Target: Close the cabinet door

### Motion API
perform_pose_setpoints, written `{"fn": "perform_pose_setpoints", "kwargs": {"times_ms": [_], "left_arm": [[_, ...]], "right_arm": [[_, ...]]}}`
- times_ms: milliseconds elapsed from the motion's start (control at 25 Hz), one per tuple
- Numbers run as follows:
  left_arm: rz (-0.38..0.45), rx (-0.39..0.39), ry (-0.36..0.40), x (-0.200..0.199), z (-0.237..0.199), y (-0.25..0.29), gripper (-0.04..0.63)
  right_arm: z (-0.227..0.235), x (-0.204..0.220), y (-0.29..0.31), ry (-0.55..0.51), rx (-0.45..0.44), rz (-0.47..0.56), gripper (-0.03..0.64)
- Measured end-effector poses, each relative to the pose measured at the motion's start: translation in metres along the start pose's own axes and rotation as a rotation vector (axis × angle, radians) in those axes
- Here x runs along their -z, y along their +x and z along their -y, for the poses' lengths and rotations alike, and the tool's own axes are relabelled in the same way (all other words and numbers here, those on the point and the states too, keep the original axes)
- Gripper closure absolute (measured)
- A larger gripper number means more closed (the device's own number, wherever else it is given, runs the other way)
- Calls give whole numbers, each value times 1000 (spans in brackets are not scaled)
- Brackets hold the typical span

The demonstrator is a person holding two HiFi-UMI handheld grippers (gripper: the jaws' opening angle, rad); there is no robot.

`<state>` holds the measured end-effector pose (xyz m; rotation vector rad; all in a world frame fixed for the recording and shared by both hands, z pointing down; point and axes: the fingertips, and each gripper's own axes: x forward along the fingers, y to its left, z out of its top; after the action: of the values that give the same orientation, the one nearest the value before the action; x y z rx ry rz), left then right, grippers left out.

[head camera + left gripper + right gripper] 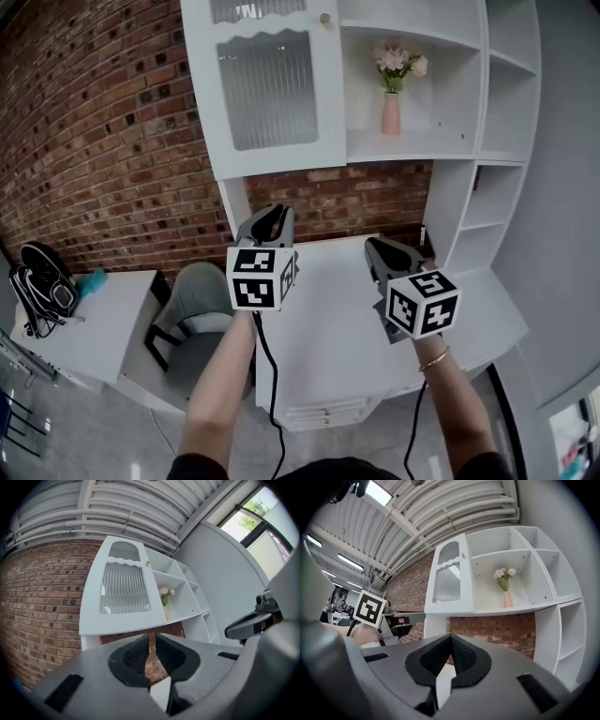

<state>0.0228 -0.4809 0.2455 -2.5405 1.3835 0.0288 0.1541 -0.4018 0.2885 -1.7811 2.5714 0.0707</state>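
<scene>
- The cabinet door (272, 89) sits left of the vase (391, 112) shelf, apparently flush with the shelf fronts; we judge it closed
- Left gripper (272, 214) is a slit apart, empty; right gripper (375, 246) is pressed together, empty; both hang low over the counter (328, 319)
- If the edge by the knob (325, 19) stands proud, we press there squarely and gently

A vase (391, 113), a chair (192, 309) and a bag (42, 281) by a brick wall (94, 141)
The vase holds flowers (398, 60) on a shelf (422, 143); the grey chair is beside the white desk (337, 319); the black bag lies on a small table (112, 323).
</scene>
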Motion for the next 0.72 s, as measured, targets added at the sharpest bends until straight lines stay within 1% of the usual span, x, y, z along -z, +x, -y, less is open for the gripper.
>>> {"fn": "perform_pose_setpoints", "kwargs": {"times_ms": [240, 440, 720], "left_arm": [[-31, 18, -24, 27, 11, -33, 545], [-67, 16, -25, 50, 19, -58, 545], [-109, 12, -89, 88, 29, -90, 545]], "right_arm": [[-8, 15, -9, 26, -2, -5, 616], [-17, 32, -17, 53, -12, -26, 617], [-21, 63, -32, 97, -2, -63, 615]]}}
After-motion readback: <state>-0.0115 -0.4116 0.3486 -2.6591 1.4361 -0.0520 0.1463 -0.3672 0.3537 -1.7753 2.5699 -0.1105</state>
